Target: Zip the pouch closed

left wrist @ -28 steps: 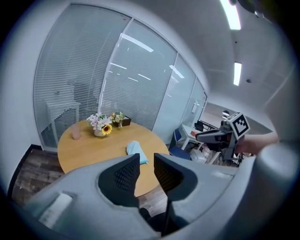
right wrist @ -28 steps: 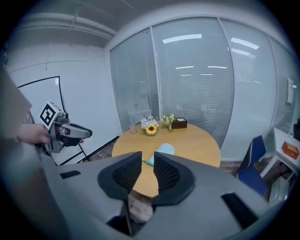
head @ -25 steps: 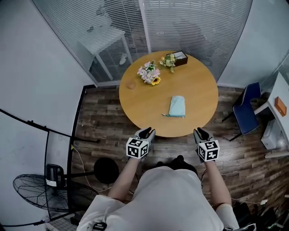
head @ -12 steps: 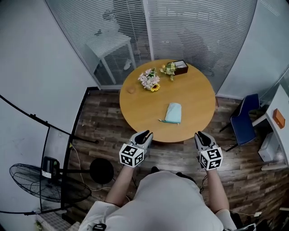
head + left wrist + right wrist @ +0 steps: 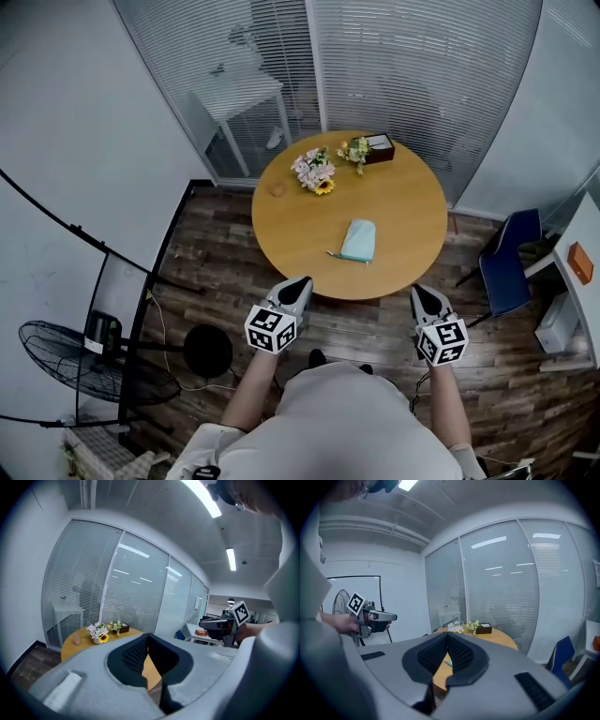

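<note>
A person stands back from the round wooden surface (image 5: 412,206), a tool in each hand held just short of its near edge. The left tool (image 5: 302,281) and the right tool (image 5: 419,291) each have their jaws pressed together at the tips. The pale teal pouch (image 5: 358,240) lies flat near the surface's middle, well apart from both tools; flowers (image 5: 313,172) and a dark box (image 5: 380,147) sit at the far side

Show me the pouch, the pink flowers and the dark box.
pouch (image 5: 358,240), head view, middle of its body
pink flowers (image 5: 312,170), head view, on the blooms
dark box (image 5: 379,148), head view, its top
</note>
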`<state>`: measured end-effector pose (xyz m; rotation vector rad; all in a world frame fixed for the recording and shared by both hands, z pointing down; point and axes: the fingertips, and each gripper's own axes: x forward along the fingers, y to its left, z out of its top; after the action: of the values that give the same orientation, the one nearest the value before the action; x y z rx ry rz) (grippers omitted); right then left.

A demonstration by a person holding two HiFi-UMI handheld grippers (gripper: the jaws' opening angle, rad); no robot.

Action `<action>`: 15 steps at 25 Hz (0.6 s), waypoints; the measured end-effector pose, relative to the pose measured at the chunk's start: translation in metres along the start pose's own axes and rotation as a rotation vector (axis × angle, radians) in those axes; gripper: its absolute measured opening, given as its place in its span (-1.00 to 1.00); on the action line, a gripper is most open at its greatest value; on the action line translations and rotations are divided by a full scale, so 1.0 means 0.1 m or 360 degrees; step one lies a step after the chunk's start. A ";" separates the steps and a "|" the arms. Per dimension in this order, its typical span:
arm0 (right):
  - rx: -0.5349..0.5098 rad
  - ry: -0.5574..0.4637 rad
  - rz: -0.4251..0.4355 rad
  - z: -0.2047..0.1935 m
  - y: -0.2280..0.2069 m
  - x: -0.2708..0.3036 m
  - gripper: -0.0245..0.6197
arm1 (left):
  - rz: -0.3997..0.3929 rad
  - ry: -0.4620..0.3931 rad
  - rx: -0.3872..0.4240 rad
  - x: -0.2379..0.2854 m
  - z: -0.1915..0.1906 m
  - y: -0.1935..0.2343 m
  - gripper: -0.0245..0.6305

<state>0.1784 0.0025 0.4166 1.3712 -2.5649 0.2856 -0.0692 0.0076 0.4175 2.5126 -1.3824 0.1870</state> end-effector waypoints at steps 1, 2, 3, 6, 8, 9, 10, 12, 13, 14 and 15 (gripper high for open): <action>-0.0002 -0.0005 -0.0001 0.00 -0.01 -0.01 -0.91 | -0.0005 -0.0007 -0.0005 0.00 0.01 -0.02 -0.86; -0.0007 -0.0015 -0.0003 0.01 -0.02 -0.02 -0.91 | -0.0009 -0.0016 -0.0008 -0.01 0.02 -0.04 -0.87; -0.0012 -0.0028 -0.0005 0.03 -0.04 -0.02 -0.91 | -0.0010 -0.0022 -0.0007 -0.01 0.03 -0.05 -0.87; 0.0014 -0.0067 0.0005 0.06 -0.06 -0.04 -0.91 | -0.0001 -0.0030 -0.0002 -0.02 0.05 -0.08 -0.87; 0.0036 -0.0075 0.0013 0.07 -0.07 -0.06 -0.91 | 0.0007 -0.0032 -0.0010 -0.04 0.05 -0.09 -0.87; 0.0037 -0.0077 0.0014 0.07 -0.06 -0.06 -0.91 | 0.0011 -0.0032 -0.0012 -0.05 0.04 -0.09 -0.87; 0.0035 -0.0080 0.0015 0.08 -0.06 -0.06 -0.91 | 0.0014 -0.0031 -0.0012 -0.06 0.04 -0.08 -0.87; 0.0029 -0.0085 0.0018 0.10 -0.05 -0.06 -0.91 | 0.0015 -0.0030 -0.0010 -0.08 0.06 -0.07 -0.87; 0.0025 -0.0087 0.0022 0.11 -0.04 -0.06 -0.91 | 0.0014 -0.0029 -0.0007 -0.08 0.07 -0.07 -0.87; 0.0018 -0.0086 0.0027 0.12 -0.04 -0.05 -0.91 | 0.0014 -0.0029 -0.0004 -0.08 0.08 -0.07 -0.87; 0.0012 -0.0084 0.0031 0.13 -0.05 -0.05 -0.91 | 0.0015 -0.0028 0.0000 -0.08 0.09 -0.08 -0.87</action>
<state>0.1839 0.0005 0.4034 1.3751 -2.6240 0.2660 -0.0671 0.0149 0.4054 2.5138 -1.4015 0.1670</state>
